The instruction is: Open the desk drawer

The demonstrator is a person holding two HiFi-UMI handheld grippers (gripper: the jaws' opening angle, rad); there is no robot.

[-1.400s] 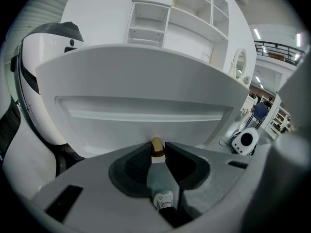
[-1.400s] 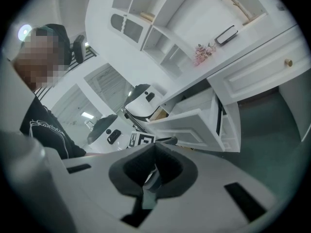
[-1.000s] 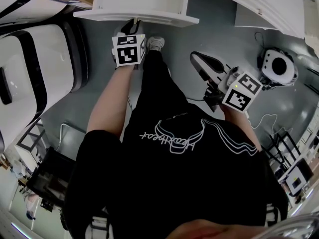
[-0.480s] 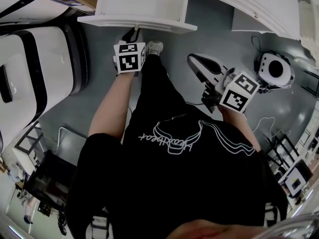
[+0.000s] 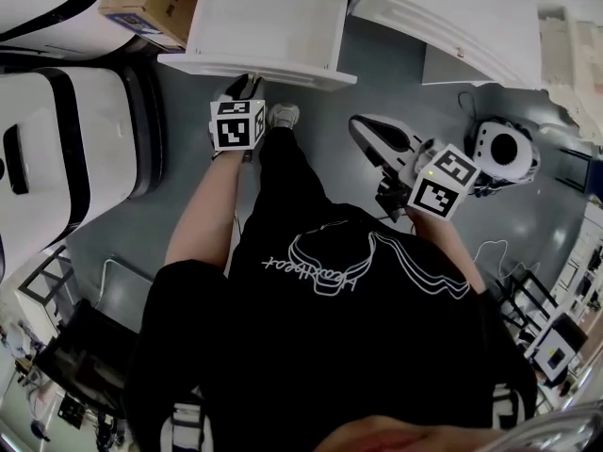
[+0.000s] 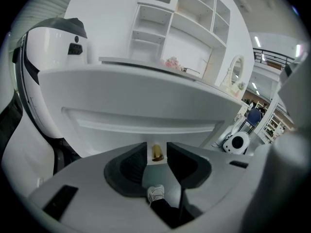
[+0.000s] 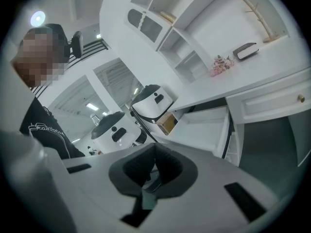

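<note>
Two big white pod-shaped machines (image 5: 66, 130) with black bands are standing on the floor at the left. Beside them the white desk (image 5: 452, 17) is running along the top of the head view. Its drawer (image 5: 268, 22) is standing pulled well out from the desk's front edge, its inside bare. The whole scene is sitting lower in the head view than a second ago, so more of the drawer is showing, as is more of the cardboard box (image 5: 146, 8) lying just beside the drawer's left wall. On the floor at the right, well apart from the drawer, a small round white device (image 5: 504, 153) is resting among cables.

The left gripper (image 5: 242, 85) is still hovering just in front of the drawer's front panel. In the left gripper view a small brass knob (image 6: 157, 152) on that panel is showing in the gap between its jaws. The jaws have just been opening and are standing released, with space on both sides of the knob. The right gripper (image 7: 154, 152) is hanging off to the right, away from the desk, its jaws clenched together on nothing.
</note>
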